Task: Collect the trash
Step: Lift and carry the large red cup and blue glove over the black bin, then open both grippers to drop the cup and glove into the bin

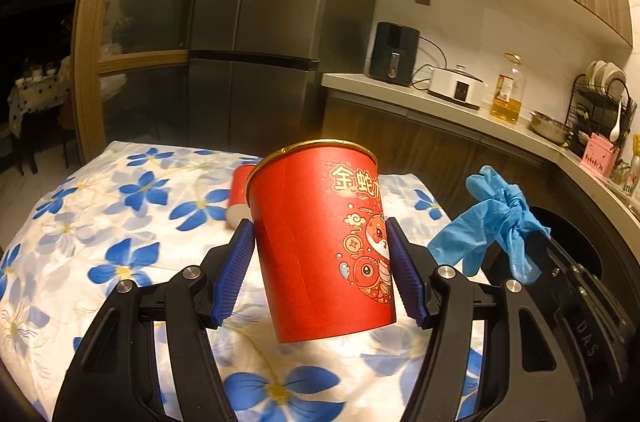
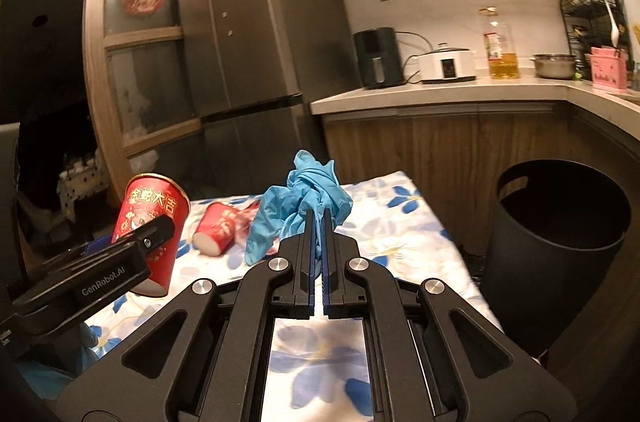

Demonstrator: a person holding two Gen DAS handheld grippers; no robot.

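Observation:
A red paper cup (image 1: 320,242) with gold lettering and a cartoon print hangs above the flowered table, my left gripper (image 1: 322,242) shut on its sides with both blue pads. The right wrist view shows the same cup (image 2: 150,218) at the left, held by that gripper. My right gripper (image 2: 319,222) is shut on a knotted blue glove (image 2: 300,198); in the left wrist view the glove (image 1: 492,218) dangles at the right. A second red cup (image 2: 214,226) lies on its side on the cloth, also partly seen behind the held cup (image 1: 240,198).
A black round bin (image 2: 556,246) stands open at the right of the table (image 1: 120,206), below the counter (image 2: 440,90). On the counter are an air fryer, a cooker, an oil bottle, a metal bowl and a dish rack. A tall fridge (image 2: 248,34) stands behind.

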